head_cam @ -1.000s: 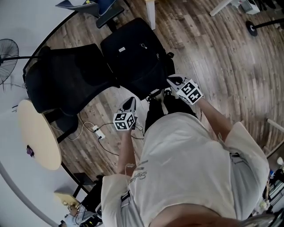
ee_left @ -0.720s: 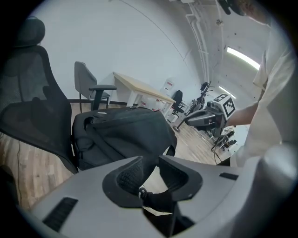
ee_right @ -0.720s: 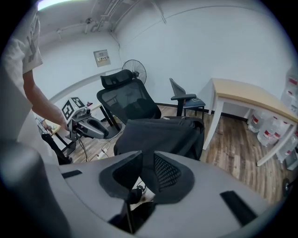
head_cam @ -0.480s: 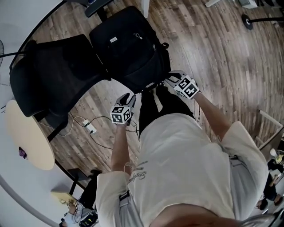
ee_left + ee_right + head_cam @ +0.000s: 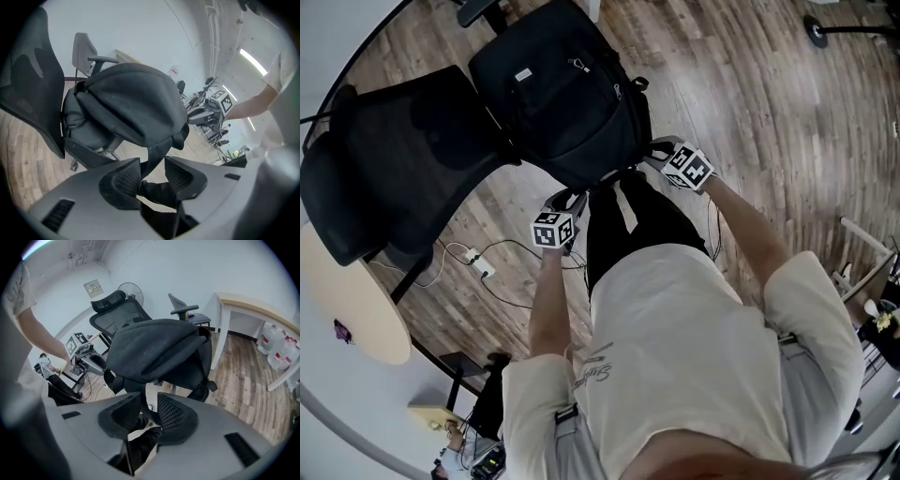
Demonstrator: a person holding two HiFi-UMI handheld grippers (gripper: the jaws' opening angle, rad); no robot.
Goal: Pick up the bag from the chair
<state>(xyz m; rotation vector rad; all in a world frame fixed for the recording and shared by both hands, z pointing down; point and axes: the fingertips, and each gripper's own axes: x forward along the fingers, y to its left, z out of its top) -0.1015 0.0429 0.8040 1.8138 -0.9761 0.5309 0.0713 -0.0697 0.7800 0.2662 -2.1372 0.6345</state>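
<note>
A black backpack (image 5: 562, 89) lies on the seat of a black mesh office chair (image 5: 384, 187). Both grippers are at its near edge. My left gripper (image 5: 567, 199) is open; one strap of the bag (image 5: 151, 157) hangs down between its pads (image 5: 123, 180), with a gap on the strap's right side. My right gripper (image 5: 661, 150) has its jaws wide and just closing a little. Another strap (image 5: 149, 412) runs through them and lies against the meshed pad (image 5: 171, 414), not pinched. The bag (image 5: 136, 101) bulges above the jaws in the left gripper view, and the bag (image 5: 154, 350) does so in the right gripper view.
A round beige table (image 5: 356, 309) stands left of the chair. A power strip with cables (image 5: 476, 264) lies on the wood floor below the seat. A white desk (image 5: 253, 305), a second chair (image 5: 185, 310) and a fan (image 5: 129, 289) stand behind.
Both grippers have come down and forward to the bag's near edge. Their jaws, shut a second ago, now stand apart around the straps.
</note>
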